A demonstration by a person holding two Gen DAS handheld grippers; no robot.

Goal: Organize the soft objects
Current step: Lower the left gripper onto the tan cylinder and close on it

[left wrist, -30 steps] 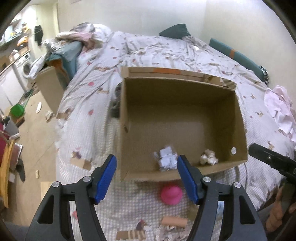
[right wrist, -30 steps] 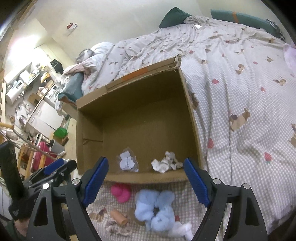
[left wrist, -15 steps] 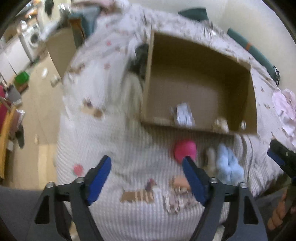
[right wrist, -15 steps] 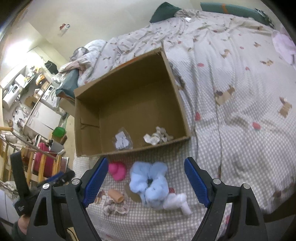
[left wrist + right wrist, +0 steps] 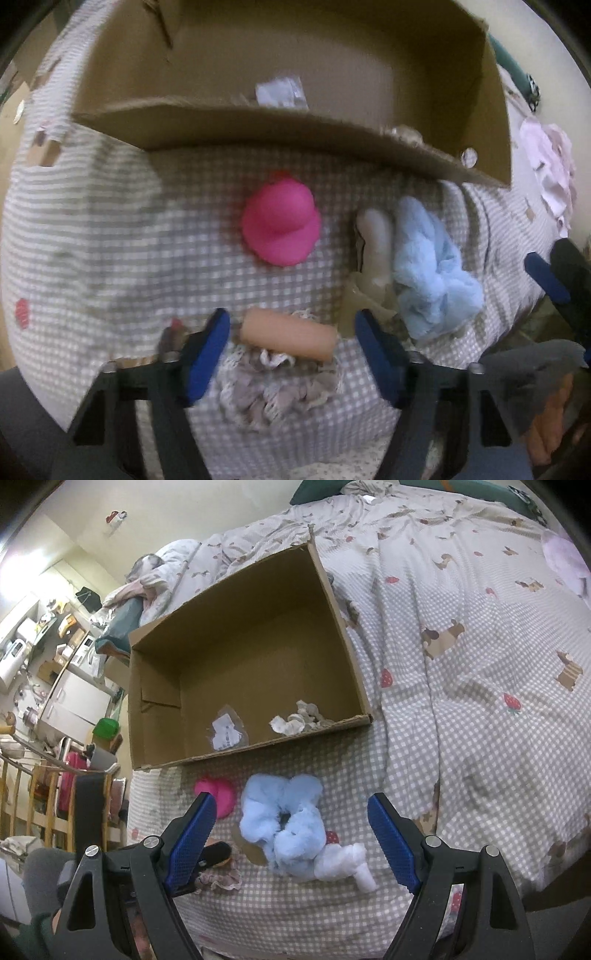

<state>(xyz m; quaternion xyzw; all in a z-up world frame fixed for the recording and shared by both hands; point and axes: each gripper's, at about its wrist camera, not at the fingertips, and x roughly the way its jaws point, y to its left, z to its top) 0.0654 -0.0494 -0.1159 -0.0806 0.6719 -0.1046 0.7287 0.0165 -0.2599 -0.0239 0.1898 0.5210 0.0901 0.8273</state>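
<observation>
Change: the left gripper (image 5: 291, 328) had dropped low from over the box to the bed edge.
Left jaws: wide, bracketing the peach roll (image 5: 290, 338) on a lace scrunchie (image 5: 280, 391).
Right jaws: right gripper (image 5: 291, 834) wide, empty, above the blue scrunchie (image 5: 284, 827).
Grip advice: centre on the roll, avoid the lace.
Room: pink toy (image 5: 280, 225) at 12 o'clock; beyond, the cardboard box (image 5: 332, 590) near wall needs clearing.

— Left wrist view? Low and close to the bed's near edge, facing the cardboard box (image 5: 258, 122) across its near wall, just above a peach roll (image 5: 288, 338).

— Right wrist view? Higher and farther back, looking down into the same cardboard box (image 5: 236, 672) from its near side.

— Shared ground? The strip before the box: pink hat (image 5: 280, 225) (image 5: 218, 797), blue scrunchie (image 5: 432, 266) (image 5: 284, 827).
</observation>
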